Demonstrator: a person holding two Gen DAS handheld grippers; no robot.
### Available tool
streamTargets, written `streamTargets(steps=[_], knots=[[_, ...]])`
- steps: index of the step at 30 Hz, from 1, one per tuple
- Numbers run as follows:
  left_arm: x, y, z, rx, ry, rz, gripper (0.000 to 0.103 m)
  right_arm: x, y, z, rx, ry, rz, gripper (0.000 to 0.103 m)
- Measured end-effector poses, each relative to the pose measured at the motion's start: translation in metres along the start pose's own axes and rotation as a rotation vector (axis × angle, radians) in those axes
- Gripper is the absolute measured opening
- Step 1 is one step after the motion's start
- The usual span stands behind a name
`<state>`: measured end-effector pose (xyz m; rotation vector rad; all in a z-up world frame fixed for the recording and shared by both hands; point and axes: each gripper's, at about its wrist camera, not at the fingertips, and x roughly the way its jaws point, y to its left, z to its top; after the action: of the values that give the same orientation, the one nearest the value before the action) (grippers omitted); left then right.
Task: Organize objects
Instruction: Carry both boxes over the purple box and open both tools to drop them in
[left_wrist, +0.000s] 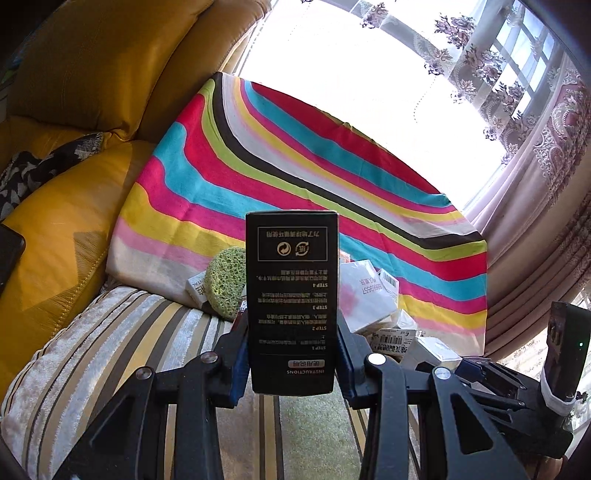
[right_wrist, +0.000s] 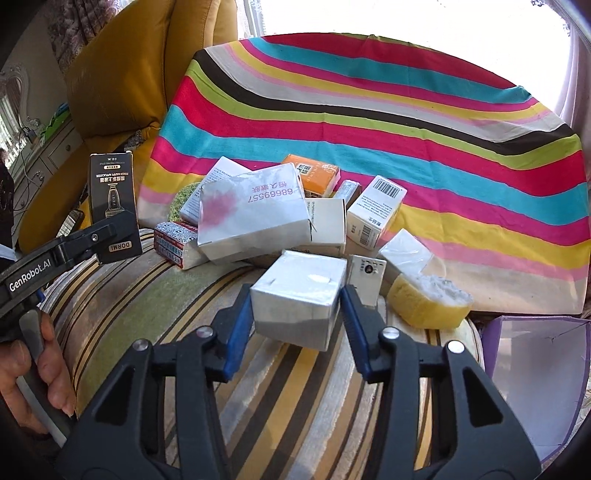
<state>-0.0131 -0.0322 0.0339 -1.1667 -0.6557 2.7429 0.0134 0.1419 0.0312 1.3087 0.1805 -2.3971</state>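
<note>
A tall black carton (left_wrist: 291, 277) with upside-down printed instructions stands upright between my left gripper's (left_wrist: 291, 325) blue pads, which are shut on its lower sides. In the right wrist view the same carton (right_wrist: 110, 192) hangs at the far left in that gripper (right_wrist: 114, 240), with a hand (right_wrist: 48, 369) on the handle. My right gripper (right_wrist: 295, 306) straddles a small white box (right_wrist: 299, 291) on the striped cushion (right_wrist: 295, 387). Both blue pads press against the box's sides.
A pile lies behind it on the rainbow-striped cloth (right_wrist: 369, 110): a large white box (right_wrist: 255, 210), an orange packet (right_wrist: 314, 173), a barcoded box (right_wrist: 376, 206), a yellow sponge (right_wrist: 424, 302) and a green sponge (left_wrist: 225, 284). An open purple container (right_wrist: 535, 376) sits right, a yellow sofa (left_wrist: 92, 74) left.
</note>
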Motion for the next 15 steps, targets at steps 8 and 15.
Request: streamTargets(steps=[8,15], knots=[[0.003,-0.047,-0.015,0.104,0.037,-0.058,0.040,-0.039,-0.042,-0.028,0.092,-0.051,-0.036,0.051],[0.012,-0.102,-0.032,0.220,0.096,-0.130,0.040,-0.063,-0.091,-0.051,0.211,-0.080,-0.072,0.051]])
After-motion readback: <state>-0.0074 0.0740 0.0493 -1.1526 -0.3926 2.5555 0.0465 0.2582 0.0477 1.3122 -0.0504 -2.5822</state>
